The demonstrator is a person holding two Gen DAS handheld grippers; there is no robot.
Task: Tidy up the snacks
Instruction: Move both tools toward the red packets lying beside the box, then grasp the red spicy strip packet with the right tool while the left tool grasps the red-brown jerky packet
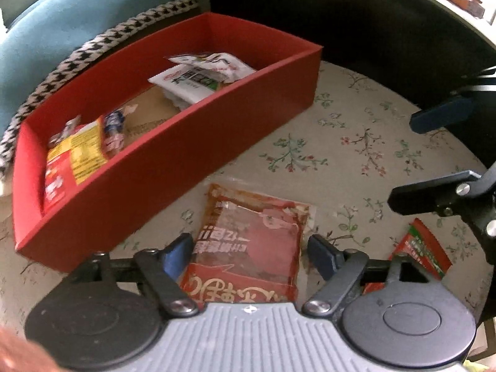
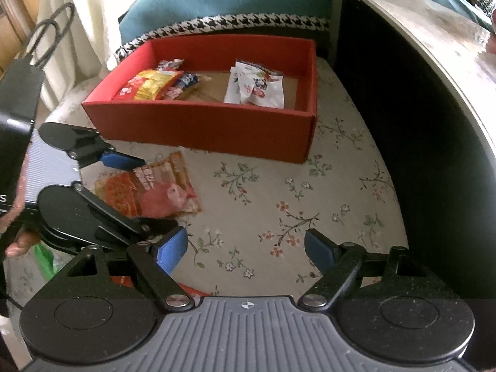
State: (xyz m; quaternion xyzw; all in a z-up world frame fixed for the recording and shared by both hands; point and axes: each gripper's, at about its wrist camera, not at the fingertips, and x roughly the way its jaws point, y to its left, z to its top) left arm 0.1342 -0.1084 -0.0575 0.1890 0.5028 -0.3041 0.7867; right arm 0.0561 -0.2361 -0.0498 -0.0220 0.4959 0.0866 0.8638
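The left wrist camera sits low behind the left claw (image 1: 251, 248), close above the red packet (image 1: 248, 235), facing the red box (image 1: 173, 167). The right wrist camera sits higher and farther back behind the right claw (image 2: 246, 251). Both views share the box, the packet and the flowered cloth (image 2: 279, 192).

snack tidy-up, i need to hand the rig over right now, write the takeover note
Left gripper: open, jaws either side of the red-brown snack packet lying on the floral cloth; not closed on it.
Right gripper: open, empty, over bare cloth.
Red box: already holds a red-yellow packet at one end and white packets at the other.
Left to do: box the red-brown packet, then the small red-green packet beside the left gripper.
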